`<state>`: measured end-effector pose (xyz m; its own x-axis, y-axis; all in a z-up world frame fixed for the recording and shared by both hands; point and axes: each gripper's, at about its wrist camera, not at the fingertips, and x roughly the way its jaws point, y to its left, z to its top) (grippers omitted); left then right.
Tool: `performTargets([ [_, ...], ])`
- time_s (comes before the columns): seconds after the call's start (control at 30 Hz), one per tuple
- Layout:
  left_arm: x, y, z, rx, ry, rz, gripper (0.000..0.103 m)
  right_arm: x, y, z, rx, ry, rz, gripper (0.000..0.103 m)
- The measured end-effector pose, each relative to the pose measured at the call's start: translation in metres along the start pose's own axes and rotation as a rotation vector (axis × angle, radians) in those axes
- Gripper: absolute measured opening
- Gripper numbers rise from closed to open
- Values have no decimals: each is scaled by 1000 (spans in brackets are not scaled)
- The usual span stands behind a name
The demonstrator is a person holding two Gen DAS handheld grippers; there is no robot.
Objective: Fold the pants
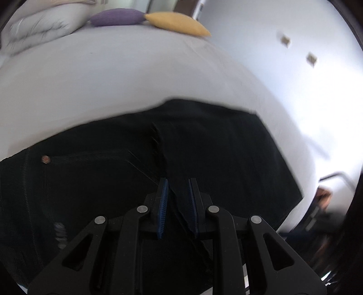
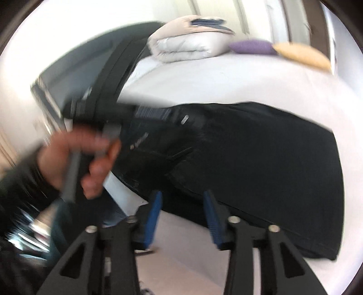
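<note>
Holding a fold of the pants with your left gripper, you have its jaws nearly closed on a ridge of dark cloth that runs up between the blue pads. Your right gripper stands open with nothing between its pads; only the near edge of the pants shows past its fingertips. The pants lie flat across the white bed, apparently already doubled into a broad dark panel.

Risks from here:
- A pull with the left gripper would probably drag the whole panel, since only a thin pinch of cloth is held, and the layers below may slide out of line.
- The pinch may slip free if you lift fast, because the cloth is heavy denim-like material.
- Your left hand, seen in the right wrist view, sits close to the right gripper; crossing paths could snag the handle.

Edges and room: the far edge of the pants leaves wide bare sheet before the folded duvet, purple cushion and yellow cushion. Beside the bed's right edge, open floor lies below.
</note>
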<state>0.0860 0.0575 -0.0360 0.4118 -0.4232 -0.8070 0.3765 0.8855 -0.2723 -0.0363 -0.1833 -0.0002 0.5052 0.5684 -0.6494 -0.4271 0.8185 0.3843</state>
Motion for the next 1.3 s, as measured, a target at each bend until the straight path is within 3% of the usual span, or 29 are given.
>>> performTargets([
  [0.1, 20, -8, -19, 34, 73, 63, 17, -25, -41, 4, 128, -26, 47, 33],
  [0.23, 22, -12, -22, 49, 68, 101, 18, -37, -112, 23, 302, -30, 98, 33],
  [0.47, 31, -16, -22, 61, 75, 135, 18, -4, -195, 45, 499, 1, 161, 33],
  [0.53, 35, -35, -19, 73, 74, 150, 18, 7, -213, 50, 532, 3, 178, 33],
  [0.7, 40, -48, -20, 75, 68, 160, 18, 34, -213, 39, 592, 27, 187, 20],
  [0.77, 36, -48, -24, 72, 65, 156, 18, 40, -214, 38, 609, 36, 176, 7],
  [0.87, 33, -45, -24, 69, 65, 156, 18, 49, -219, 38, 627, 57, 171, 0],
  [1.3, 30, -32, -28, 57, 54, 147, 18, 28, -190, -6, 635, 85, 229, 0],
])
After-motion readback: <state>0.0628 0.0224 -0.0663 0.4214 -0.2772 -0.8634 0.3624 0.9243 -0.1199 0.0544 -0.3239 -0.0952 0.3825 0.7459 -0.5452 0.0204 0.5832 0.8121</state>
